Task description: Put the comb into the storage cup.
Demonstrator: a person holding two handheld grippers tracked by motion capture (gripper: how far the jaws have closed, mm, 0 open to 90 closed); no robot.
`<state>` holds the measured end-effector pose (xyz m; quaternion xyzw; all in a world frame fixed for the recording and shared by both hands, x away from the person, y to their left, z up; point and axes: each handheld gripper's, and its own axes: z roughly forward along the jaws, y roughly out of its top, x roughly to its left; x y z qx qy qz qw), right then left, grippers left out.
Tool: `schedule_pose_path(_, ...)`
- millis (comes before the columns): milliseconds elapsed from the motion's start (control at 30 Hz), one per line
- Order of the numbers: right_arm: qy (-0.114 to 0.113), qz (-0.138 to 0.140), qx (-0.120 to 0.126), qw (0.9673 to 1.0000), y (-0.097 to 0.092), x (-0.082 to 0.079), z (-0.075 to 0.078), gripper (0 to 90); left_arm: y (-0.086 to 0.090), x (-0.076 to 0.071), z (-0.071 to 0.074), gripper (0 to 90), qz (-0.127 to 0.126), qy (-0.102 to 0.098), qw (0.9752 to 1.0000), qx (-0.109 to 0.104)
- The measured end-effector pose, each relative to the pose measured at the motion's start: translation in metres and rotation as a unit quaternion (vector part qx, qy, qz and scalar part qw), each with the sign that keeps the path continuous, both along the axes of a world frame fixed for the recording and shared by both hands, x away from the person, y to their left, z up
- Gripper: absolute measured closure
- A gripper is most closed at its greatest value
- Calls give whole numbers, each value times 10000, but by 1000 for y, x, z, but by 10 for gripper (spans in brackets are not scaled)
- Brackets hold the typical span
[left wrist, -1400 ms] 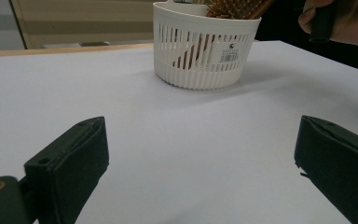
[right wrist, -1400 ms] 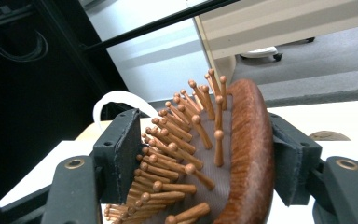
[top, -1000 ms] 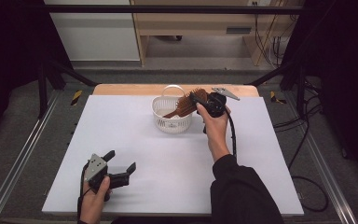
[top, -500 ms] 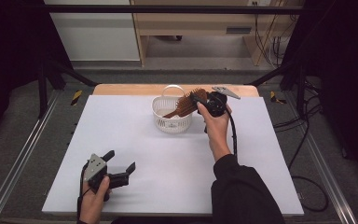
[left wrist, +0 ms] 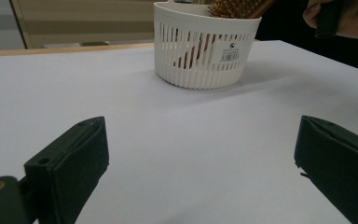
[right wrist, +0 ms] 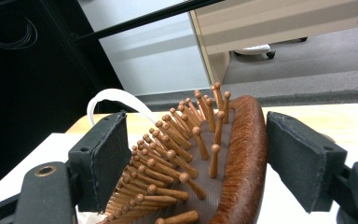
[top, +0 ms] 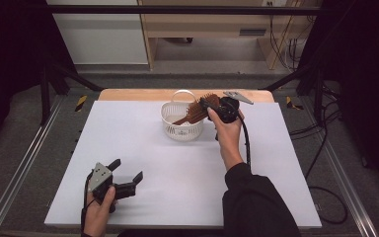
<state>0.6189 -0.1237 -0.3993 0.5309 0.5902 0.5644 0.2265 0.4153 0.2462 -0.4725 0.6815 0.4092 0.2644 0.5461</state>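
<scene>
A white slatted basket [top: 180,129] stands at the far middle of the white table [top: 143,148]. A wooden hairbrush [top: 197,109] leans in it, handle down and bristled head sticking out toward the right. My right gripper [top: 206,104] is at that head. In the right gripper view the hairbrush [right wrist: 242,154] lies between the jaws; they have just been opening, and a thin gap shows at the right pad [right wrist: 298,154]. My left gripper [top: 127,173] rests open near the front left, pointing at the basket [left wrist: 200,51], nothing between its jaws.
The basket's white handle [right wrist: 114,95] arches behind the left jaw in the right gripper view. A wooden strip [top: 128,95] runs along the table's far edge. Metal rails [top: 19,173] flank the table. A pale cabinet [top: 98,34] and cables [top: 325,148] lie beyond.
</scene>
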Motion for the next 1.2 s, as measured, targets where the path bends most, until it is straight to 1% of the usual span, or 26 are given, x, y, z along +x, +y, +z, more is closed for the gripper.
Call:
schedule_pose_path(200,-25,-6,7,10000,-1,0,1,217,0,0,0,29,23,-2,10000,28)
schedule_pose_path(233,-27,-10,8,10000,-1,0,1,213,-1,0,0,29,-7,0,10000,9)
schedule_pose_path(600,-38,-31,19,10000,-1,0,3,187,-1,0,0,29,0,-1,10000,2)
schedule_pose_path(1200,-78,-53,34,9999,-3,-1,7,174,0,0,0,28,4,-12,10000,2)
